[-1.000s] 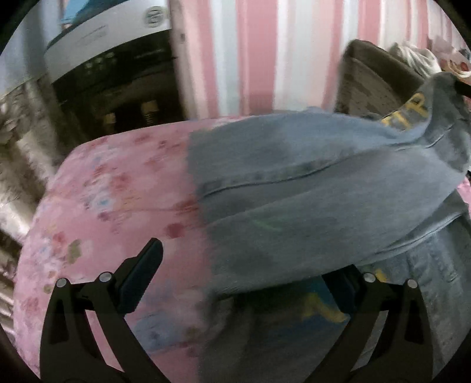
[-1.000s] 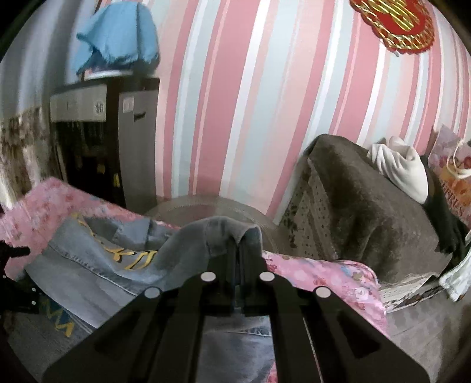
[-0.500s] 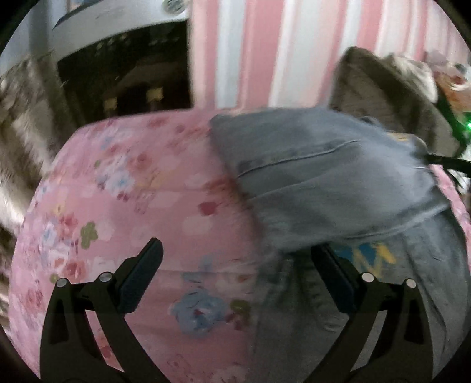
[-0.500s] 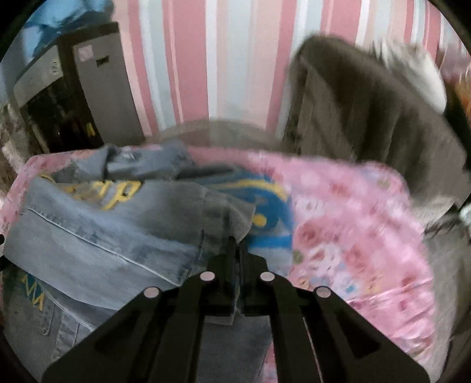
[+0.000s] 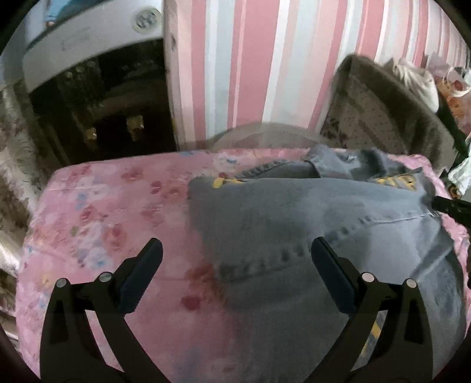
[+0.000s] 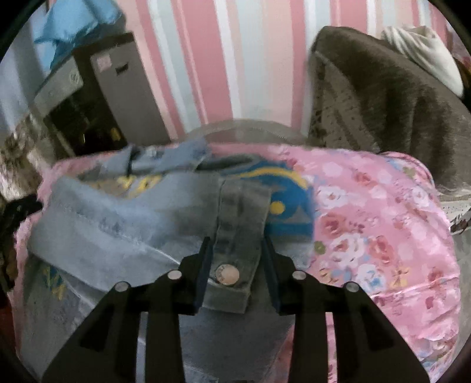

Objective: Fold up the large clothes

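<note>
A blue denim jacket [image 5: 309, 224] with yellow lettering lies on the pink floral cover [image 5: 103, 212], one sleeve folded across its body. My left gripper [image 5: 235, 250] is open above the jacket's left edge, holding nothing. In the right wrist view the jacket [image 6: 117, 218] spreads to the left, and its buttoned cuff [image 6: 238, 232] lies between the fingers of my right gripper [image 6: 237, 244]. Those jaws are opening, and the pads stand just clear of the cuff. A blue and yellow print [image 6: 282, 200] shows beside the cuff.
A striped pink wall [image 5: 250, 59] stands behind. A dark cabinet [image 5: 97, 103] is at the back left, with blue cloth [image 6: 76, 20] on top. A brown covered chair [image 6: 382, 97] with a white garment [image 6: 426, 47] stands at the back right.
My right gripper came down with the sleeve, laid it across the jacket and let go of the cuff. My left gripper drew back from the jacket; its view shows more of the cover.
</note>
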Action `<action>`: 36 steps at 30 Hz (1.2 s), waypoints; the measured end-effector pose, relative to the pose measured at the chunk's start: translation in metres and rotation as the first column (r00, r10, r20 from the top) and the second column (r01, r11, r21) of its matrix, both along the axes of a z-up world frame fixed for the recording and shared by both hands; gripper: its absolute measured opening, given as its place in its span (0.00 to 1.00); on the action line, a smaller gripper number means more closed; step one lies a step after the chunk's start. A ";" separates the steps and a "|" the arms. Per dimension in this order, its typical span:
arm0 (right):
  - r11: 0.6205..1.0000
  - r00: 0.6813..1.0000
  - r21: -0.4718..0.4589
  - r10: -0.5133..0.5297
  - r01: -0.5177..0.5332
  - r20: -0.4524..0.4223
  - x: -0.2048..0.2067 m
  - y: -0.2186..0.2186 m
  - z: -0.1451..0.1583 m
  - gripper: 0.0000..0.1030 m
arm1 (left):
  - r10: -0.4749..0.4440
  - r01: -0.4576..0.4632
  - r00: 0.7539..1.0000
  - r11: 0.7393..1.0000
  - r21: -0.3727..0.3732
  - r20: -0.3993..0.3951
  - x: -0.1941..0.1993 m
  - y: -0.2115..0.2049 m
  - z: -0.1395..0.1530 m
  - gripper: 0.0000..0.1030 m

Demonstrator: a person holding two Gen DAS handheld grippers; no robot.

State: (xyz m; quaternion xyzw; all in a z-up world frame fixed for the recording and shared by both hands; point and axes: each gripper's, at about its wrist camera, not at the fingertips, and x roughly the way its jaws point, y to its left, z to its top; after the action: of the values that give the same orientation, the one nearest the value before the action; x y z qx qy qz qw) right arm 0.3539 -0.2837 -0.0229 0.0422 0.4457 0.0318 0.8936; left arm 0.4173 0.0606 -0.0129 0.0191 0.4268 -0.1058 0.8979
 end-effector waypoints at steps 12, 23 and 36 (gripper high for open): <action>0.973 0.986 -0.229 0.009 0.030 0.167 -0.039 0.013 0.047 0.03 | -0.024 0.023 0.999 0.998 0.066 0.023 0.001 -0.027 -0.001 0.97; 0.996 0.973 -0.072 -0.039 0.057 0.227 -0.041 -0.017 0.046 0.54 | -0.062 0.054 0.996 0.991 0.122 0.059 -0.009 -0.044 0.004 0.97; 0.991 0.997 -0.110 0.074 -0.077 -0.029 0.041 0.023 -0.024 0.52 | -0.024 0.029 0.991 0.999 0.031 -0.131 0.050 -0.049 -0.035 0.97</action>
State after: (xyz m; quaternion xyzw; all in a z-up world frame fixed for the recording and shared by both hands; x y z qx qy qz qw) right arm 0.3950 -0.2603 -0.0467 -0.0241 0.4592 0.0402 0.8871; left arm 0.4676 0.0111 -0.0476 0.0326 0.4861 -0.1117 0.8661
